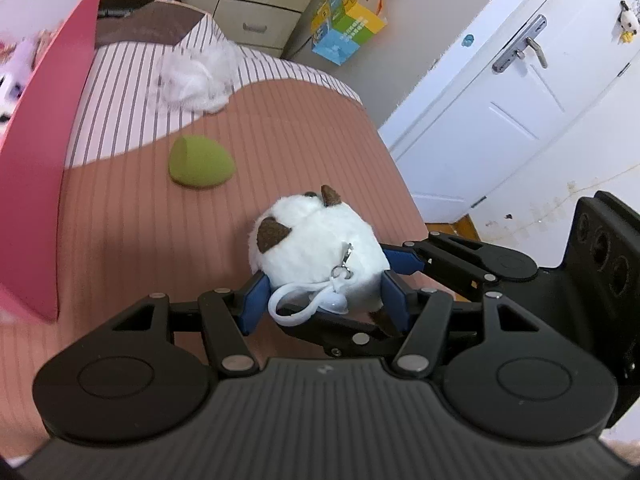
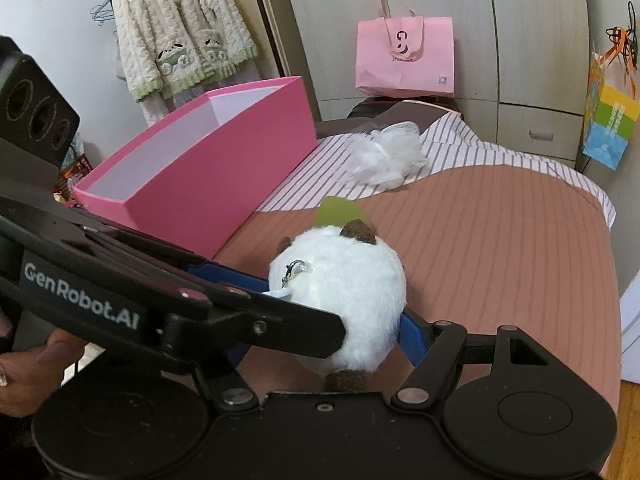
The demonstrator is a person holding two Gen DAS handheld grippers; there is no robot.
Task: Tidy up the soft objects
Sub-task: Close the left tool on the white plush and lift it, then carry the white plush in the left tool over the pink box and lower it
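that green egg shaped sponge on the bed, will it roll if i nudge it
Probably a little: the green sponge is rounded, though its one flat cut end may stop it. It looks like light foam, so it should squash under a grip. The striped bed cover looks soft enough to slow it.

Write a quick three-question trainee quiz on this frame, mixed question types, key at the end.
1. True or false: the white plush toy already sits inside the pink box.
2. Which item lies nearest the toy on the bed? A) green sponge B) white mesh puff C) pink paper bag
3. Fill in: the toy is held by the left gripper and the ____ gripper.

Key: 1 false, it is between both grippers over the striped bedcover; 2 A; 3 right.
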